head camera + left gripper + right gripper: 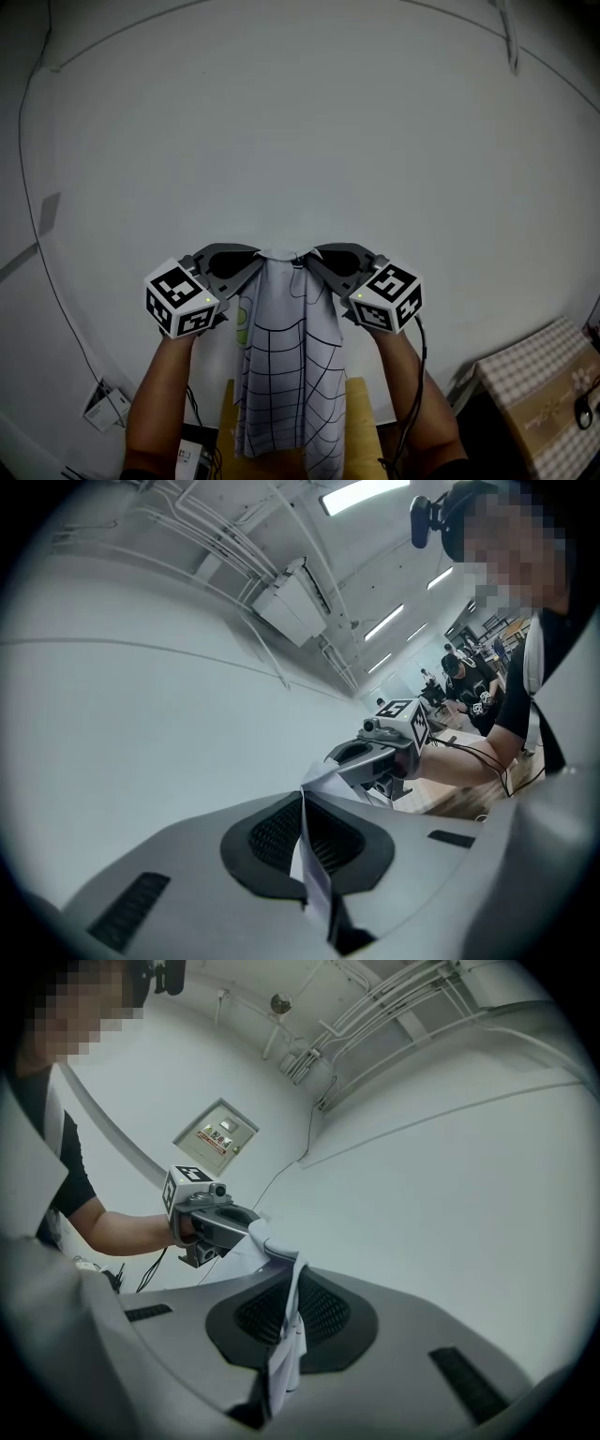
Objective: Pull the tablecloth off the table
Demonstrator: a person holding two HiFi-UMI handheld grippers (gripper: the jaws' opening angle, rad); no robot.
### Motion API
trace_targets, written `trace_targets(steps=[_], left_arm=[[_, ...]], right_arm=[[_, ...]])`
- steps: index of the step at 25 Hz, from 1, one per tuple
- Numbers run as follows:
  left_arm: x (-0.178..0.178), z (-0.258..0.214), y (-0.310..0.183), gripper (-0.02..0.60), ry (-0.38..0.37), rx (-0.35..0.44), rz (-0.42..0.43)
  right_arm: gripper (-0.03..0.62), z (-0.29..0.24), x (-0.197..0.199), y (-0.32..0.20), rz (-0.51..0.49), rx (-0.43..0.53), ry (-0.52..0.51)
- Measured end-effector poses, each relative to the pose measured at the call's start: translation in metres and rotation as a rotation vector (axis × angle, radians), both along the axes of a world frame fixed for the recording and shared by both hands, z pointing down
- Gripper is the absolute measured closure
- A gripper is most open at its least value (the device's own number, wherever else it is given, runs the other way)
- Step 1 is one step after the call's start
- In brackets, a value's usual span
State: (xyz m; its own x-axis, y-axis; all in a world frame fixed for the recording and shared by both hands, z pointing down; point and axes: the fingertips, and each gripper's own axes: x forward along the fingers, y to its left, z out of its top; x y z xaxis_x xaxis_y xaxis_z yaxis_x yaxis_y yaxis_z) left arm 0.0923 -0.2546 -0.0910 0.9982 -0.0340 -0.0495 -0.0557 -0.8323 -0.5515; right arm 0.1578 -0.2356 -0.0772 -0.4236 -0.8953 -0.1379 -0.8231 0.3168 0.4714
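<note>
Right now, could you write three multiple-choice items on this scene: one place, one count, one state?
1. Where is the tablecloth?
A. hanging below the two hand-held grippers
B. spread flat on a table
C. lying on the floor

2. How many hand-held grippers pinch it?
A. none
B. one
C. two

3. The left hand-held gripper is:
A. wide open
B. shut on the tablecloth
C. shut on nothing

Answers:
1 A: the head view shows it draped down from them.
2 C: the right hand-held gripper clamps it too.
3 B: the left gripper view shows cloth squeezed between its jaws.
</note>
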Motion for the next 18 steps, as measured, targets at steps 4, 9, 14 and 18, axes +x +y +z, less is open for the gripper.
trace_targets(steps=[4, 9, 14, 18], left_arm=[[-0.002, -0.024, 0.004, 0.566, 0.019, 0.004, 0.008], [0.004, -0.058, 0.009, 0.566, 0.057, 0.001, 0.031], [0.007, -0.076, 0.017, 0.566, 0.105, -0.020, 0.072], [0.002, -0.077, 0.023, 0.566, 0.133, -0.031, 0.096]], right_arm=[[0.574, -0.024, 0.002, 0.004, -0.031, 0.025, -0.039], [0.574, -0.059, 0.010, 0.008, -0.065, 0.052, -0.066], [0.574, -0.078, 0.009, 0.017, -0.089, 0.073, -0.067], [0.574, -0.081, 0.005, 0.022, -0.097, 0.087, -0.061]])
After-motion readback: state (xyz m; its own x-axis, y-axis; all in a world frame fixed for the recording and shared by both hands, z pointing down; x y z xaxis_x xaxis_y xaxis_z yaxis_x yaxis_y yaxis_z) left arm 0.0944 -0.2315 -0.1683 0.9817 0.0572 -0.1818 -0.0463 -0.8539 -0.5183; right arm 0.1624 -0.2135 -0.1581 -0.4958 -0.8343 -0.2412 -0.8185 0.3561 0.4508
